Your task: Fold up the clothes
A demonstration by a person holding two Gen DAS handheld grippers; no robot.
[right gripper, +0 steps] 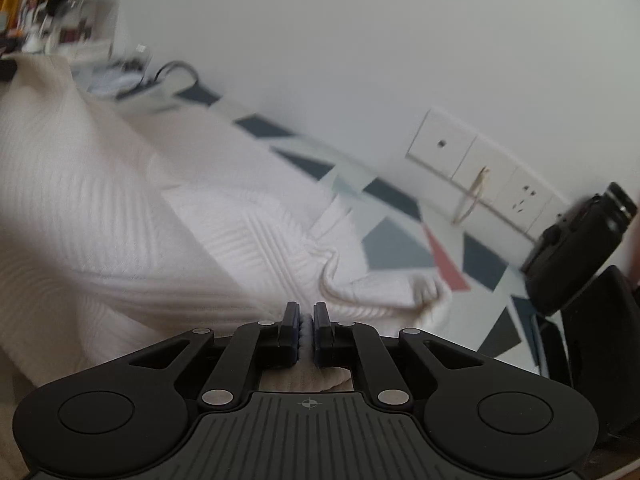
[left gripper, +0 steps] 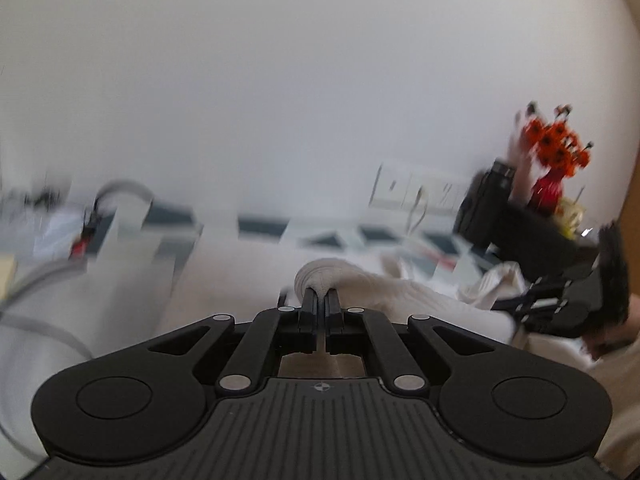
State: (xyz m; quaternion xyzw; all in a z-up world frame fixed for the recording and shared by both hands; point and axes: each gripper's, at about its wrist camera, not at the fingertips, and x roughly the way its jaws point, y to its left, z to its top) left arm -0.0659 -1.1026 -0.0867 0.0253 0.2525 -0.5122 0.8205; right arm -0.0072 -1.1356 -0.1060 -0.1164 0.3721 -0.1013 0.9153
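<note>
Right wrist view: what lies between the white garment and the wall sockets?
A bare stretch of patterned tabletop separates the white garment from the wall sockets.

left tool (left gripper: 320, 300) fingers pinched together, right tool (right gripper: 306, 320) fingers likewise clamped, both held level

One white knitted garment (right gripper: 120, 200) was counted, two black grippers, left (left gripper: 320, 300) and right (right gripper: 306, 316), one red vase (left gripper: 546, 192), far right.

Open patterned tabletop (right gripper: 400, 240) right of sweater (right gripper: 120, 220), black case (right gripper: 576, 240) beyond.
</note>
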